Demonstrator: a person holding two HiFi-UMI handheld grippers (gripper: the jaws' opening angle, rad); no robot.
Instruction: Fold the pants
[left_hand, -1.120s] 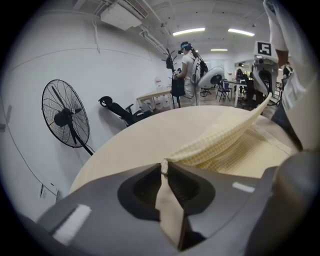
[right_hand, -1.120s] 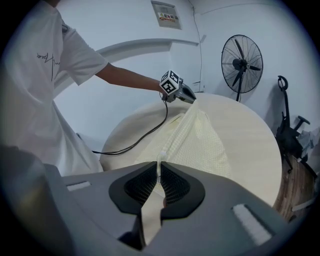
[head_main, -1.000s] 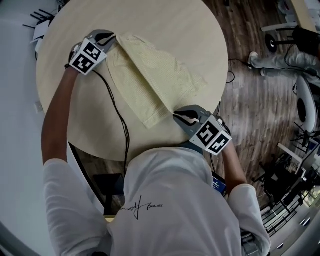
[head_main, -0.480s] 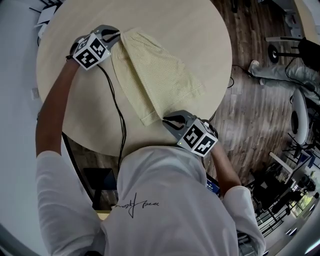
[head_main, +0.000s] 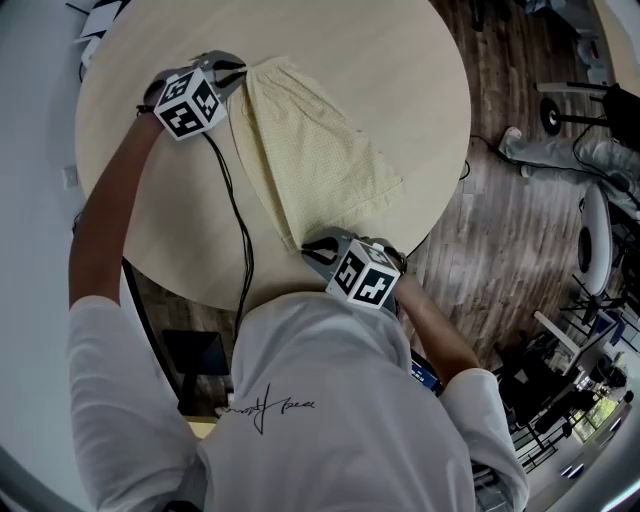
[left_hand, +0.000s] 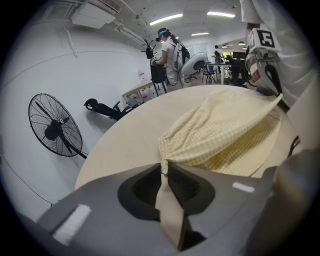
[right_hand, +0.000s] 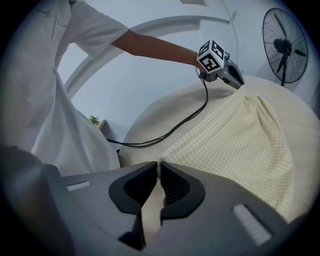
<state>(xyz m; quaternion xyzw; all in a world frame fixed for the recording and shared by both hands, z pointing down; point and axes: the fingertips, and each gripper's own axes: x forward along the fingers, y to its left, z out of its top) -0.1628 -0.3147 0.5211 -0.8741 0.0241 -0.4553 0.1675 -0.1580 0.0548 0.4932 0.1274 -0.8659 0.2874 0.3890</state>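
Pale yellow checked pants (head_main: 310, 160) lie stretched on the round beige table (head_main: 400, 60), folded lengthwise. My left gripper (head_main: 238, 72) is at the far left end, shut on the bunched waistband corner (left_hand: 164, 161). My right gripper (head_main: 308, 247) sits at the near table edge, shut on the leg-end corner (right_hand: 159, 161) of the pants. In the left gripper view the cloth (left_hand: 225, 135) runs taut to the right gripper (left_hand: 270, 85). In the right gripper view the pants (right_hand: 240, 145) reach up to the left gripper (right_hand: 235, 80).
A black cable (head_main: 235, 230) trails from the left gripper across the table toward my body. Wooden floor (head_main: 500, 220) lies to the right of the table. A standing fan (left_hand: 55, 127) and a person (left_hand: 167, 50) at a desk are far off.
My right gripper has moved left along the near table edge, dragging the pants' leg end with it. The left gripper shifted slightly, keeping its hold. The pants now lie narrower and straighter.
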